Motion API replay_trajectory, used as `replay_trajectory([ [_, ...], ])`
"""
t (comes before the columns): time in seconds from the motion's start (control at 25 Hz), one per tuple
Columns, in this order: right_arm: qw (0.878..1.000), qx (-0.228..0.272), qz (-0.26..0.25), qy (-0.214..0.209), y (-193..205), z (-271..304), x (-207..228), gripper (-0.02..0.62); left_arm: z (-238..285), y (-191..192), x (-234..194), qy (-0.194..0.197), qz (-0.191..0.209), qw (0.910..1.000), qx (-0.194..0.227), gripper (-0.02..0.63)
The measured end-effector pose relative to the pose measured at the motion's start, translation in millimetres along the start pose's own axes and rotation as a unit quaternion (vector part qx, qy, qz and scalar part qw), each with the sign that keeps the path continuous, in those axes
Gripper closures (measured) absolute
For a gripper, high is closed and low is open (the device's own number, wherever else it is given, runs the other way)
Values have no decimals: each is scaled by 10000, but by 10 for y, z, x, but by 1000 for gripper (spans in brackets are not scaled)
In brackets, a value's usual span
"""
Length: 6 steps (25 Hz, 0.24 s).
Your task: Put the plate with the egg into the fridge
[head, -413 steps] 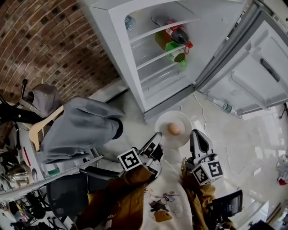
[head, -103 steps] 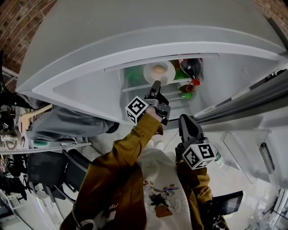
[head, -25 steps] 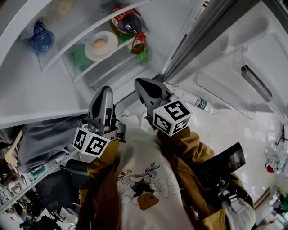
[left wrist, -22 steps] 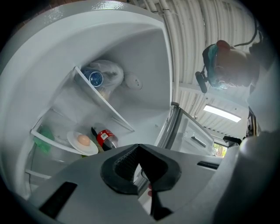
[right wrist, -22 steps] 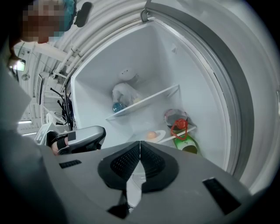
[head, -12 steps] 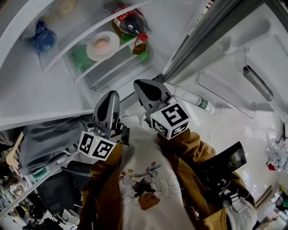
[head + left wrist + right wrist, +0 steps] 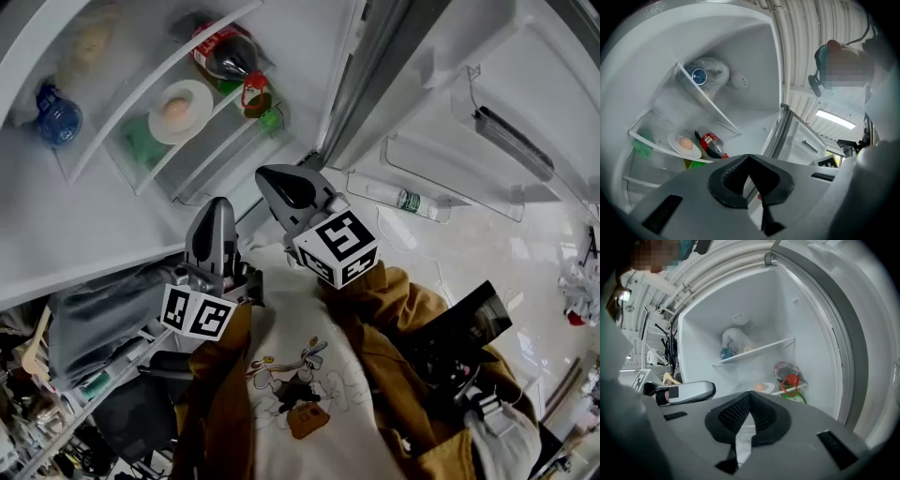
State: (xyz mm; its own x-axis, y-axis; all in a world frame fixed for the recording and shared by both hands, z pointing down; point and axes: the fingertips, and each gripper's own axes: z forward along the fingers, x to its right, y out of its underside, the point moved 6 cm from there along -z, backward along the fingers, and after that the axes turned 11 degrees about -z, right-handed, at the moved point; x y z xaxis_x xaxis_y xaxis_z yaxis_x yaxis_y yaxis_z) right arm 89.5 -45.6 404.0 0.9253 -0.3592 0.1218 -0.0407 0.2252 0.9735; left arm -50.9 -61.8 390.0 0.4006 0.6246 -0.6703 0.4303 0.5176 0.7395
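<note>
The white plate (image 7: 194, 97) with the brown egg (image 7: 174, 109) rests on a glass shelf inside the open fridge (image 7: 112, 216). It also shows in the left gripper view, plate (image 7: 677, 149) and egg (image 7: 686, 143), and in the right gripper view, plate (image 7: 768, 390) and egg (image 7: 760, 387). My left gripper (image 7: 217, 202) is held back near my chest, shut and empty, well short of the shelf. My right gripper (image 7: 270, 176) is beside it, also shut on nothing. The jaws of each meet at their tips, left gripper (image 7: 748, 157) and right gripper (image 7: 750, 393).
A cola bottle (image 7: 225, 58) lies next to the plate, with green items (image 7: 142, 150) below it. A blue bottle (image 7: 56, 122) sits on the upper shelf. The open fridge door (image 7: 487, 103) stands at the right with a bottle (image 7: 389, 197) low down. Clutter and a grey cloth (image 7: 94, 309) are at the left.
The plate, carried earlier between both grippers and then set on the shelf by the left one, stays there. Over the last second the head view swung; both grippers stayed shut near the body.
</note>
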Motion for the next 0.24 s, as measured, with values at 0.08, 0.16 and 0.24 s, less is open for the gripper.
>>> replay_trajectory([
  [0.08, 10000, 6, -25, 26, 23, -60, 43, 591, 44, 79, 0, 35, -58, 10000, -49, 598],
  [0.16, 9998, -3, -83, 178, 30, -179, 141, 589, 159, 194, 32, 164, -176, 9996, -154, 598],
  [0.24, 9991, -48, -101, 406, 31, -313, 230, 589, 274, 303, 77, 300, -289, 9987, -291, 600],
])
